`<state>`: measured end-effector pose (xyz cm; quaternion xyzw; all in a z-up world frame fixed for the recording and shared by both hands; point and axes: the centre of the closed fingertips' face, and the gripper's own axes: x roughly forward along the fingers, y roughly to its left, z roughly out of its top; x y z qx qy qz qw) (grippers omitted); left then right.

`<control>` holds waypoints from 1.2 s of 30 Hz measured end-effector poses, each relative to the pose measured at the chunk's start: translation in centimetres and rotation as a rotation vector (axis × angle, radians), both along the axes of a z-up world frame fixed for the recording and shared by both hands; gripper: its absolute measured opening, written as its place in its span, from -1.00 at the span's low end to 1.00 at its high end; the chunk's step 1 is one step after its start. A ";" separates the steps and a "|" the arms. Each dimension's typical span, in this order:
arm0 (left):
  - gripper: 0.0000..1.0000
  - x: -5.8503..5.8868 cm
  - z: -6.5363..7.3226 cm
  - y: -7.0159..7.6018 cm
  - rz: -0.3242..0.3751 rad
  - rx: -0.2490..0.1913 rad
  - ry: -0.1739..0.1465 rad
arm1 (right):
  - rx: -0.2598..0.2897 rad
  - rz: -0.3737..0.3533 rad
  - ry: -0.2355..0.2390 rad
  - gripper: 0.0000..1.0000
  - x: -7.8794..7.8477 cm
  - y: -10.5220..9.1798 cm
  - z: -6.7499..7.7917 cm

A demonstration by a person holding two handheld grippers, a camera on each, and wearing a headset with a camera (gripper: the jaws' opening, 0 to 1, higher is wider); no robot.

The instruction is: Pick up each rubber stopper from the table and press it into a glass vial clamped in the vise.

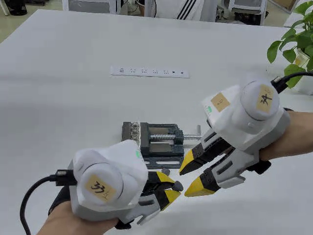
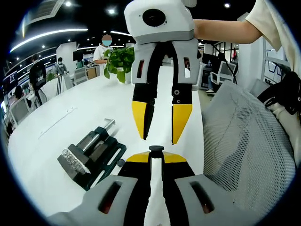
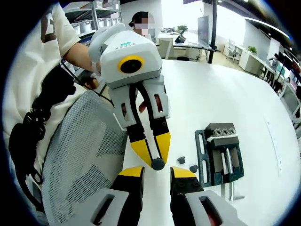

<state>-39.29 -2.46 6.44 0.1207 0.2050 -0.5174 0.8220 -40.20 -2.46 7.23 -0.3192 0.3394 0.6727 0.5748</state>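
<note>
We judge the task to be at its beginning. The left gripper (image 1: 172, 188) has its jaws closed on one dark rubber stopper (image 1: 177, 186), which sits between the yellow tips and is lifted off the worktop (image 1: 73, 98). The right gripper (image 1: 190, 178) is just beside it, with its jaws open and nothing between them; the two grippers point toward each other, tips near but apart.

The vise (image 1: 156, 147) stands on the worktop a little beyond the grippers. In the right gripper view we count three glass vials (image 3: 223, 132) clamped in a row at its far end. Their mouths look like open rings, so, as far as we can see, no vial is closed yet, though they are small in the picture and we are not fully sure.

In the same view a loose stopper (image 3: 181, 160) and a second loose stopper (image 3: 193, 168) lie on the worktop just beside the near end of the vise.

So what is done: one stopper is picked up. What is left, in our judgement: to carry it over a vial and press it in, then to do the same with the two others.
</note>
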 end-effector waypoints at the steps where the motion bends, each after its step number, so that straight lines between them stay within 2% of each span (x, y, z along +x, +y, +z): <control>1: -0.92 0.0 0.2 0.0 0.000 -0.008 0.001 | 0.011 -0.013 0.010 -0.65 -0.1 0.0 0.1; 6: -0.92 -0.1 0.6 -0.3 -0.008 -0.032 0.000 | 0.028 -0.029 0.021 -0.68 -0.4 0.1 0.1; 19: -0.92 -0.5 0.7 -0.8 -0.014 -0.042 0.002 | 0.044 -0.022 0.037 -0.76 -1.1 0.5 0.5; 29: -0.92 -0.7 0.7 -0.9 -0.018 -0.047 -0.002 | 0.034 -0.010 0.032 -0.79 -1.2 0.5 0.2; 36: -0.92 -0.6 0.7 -0.9 -0.014 -0.051 0.007 | 0.030 -0.007 0.033 -0.81 -1.0 0.4 0.1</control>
